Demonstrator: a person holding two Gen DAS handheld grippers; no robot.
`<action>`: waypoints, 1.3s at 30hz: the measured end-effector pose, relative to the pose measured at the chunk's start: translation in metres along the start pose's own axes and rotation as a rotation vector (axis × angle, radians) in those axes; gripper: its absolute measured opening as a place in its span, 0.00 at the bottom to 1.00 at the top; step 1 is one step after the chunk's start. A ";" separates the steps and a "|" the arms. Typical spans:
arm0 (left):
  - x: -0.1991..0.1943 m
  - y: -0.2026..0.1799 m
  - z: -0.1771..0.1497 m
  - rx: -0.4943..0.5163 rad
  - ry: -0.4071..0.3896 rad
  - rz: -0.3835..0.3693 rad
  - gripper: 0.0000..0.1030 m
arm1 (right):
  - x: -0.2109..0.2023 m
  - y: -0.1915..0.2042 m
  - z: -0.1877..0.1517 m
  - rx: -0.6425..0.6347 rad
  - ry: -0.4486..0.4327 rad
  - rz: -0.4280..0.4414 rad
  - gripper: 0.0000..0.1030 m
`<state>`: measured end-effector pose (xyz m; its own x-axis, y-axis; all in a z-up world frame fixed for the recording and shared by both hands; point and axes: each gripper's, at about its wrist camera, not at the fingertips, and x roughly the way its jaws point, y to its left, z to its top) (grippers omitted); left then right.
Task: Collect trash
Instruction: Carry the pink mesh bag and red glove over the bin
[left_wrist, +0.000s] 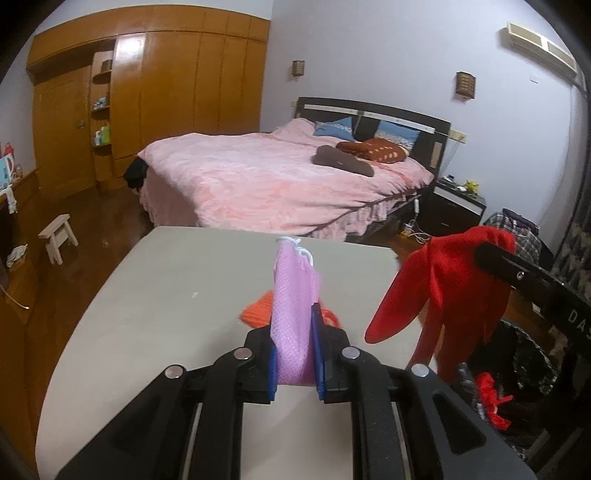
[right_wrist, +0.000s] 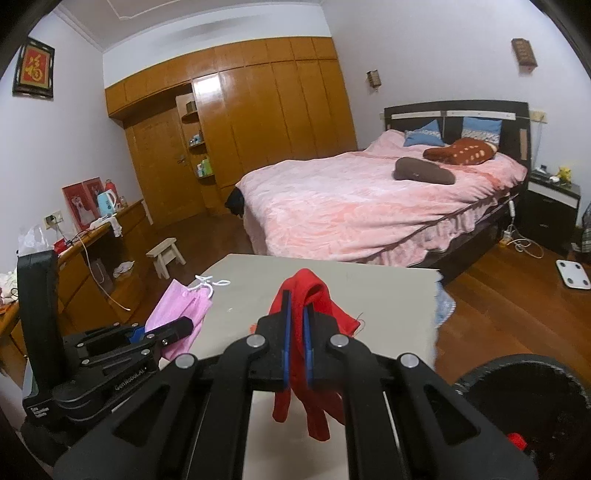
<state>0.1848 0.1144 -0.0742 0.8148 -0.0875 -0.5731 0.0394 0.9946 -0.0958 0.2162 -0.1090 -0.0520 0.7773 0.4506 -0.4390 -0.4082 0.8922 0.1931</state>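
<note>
Pink item: a face mask of pink non-woven fabric with white ear loops, clamped upright between the blue pads of the left tool, above the table.
Left tool state: narrow, jaws pressed on the lower part of the mask; in the right wrist view the same tool shows at the left with the mask draped over its tip.
Orange item: an orange knitted or mesh piece lying on the table just behind the mask, partly hidden by it; what it is cannot be told.
Red item: a red cloth pinched between the pads of the right tool, its ends hanging loose below the jaws, above the table's near part.
Right tool state: fully closed on the red cloth; seen from the left wrist view, the cloth dangles off the table's right edge.
Bin: a dark bin at lower right, beside the table, with a red scrap inside.
Background: a bed with a pink cover beyond the table.
</note>
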 end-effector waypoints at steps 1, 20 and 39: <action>-0.001 -0.008 -0.001 0.009 0.000 -0.012 0.14 | -0.007 -0.004 0.000 0.001 -0.004 -0.010 0.05; -0.010 -0.132 -0.008 0.136 -0.022 -0.212 0.14 | -0.103 -0.093 -0.030 0.073 -0.030 -0.240 0.05; -0.002 -0.235 -0.030 0.240 0.003 -0.389 0.14 | -0.171 -0.170 -0.078 0.185 -0.036 -0.445 0.05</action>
<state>0.1568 -0.1204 -0.0751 0.7113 -0.4568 -0.5342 0.4754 0.8725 -0.1130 0.1152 -0.3395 -0.0786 0.8744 0.0213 -0.4848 0.0575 0.9874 0.1473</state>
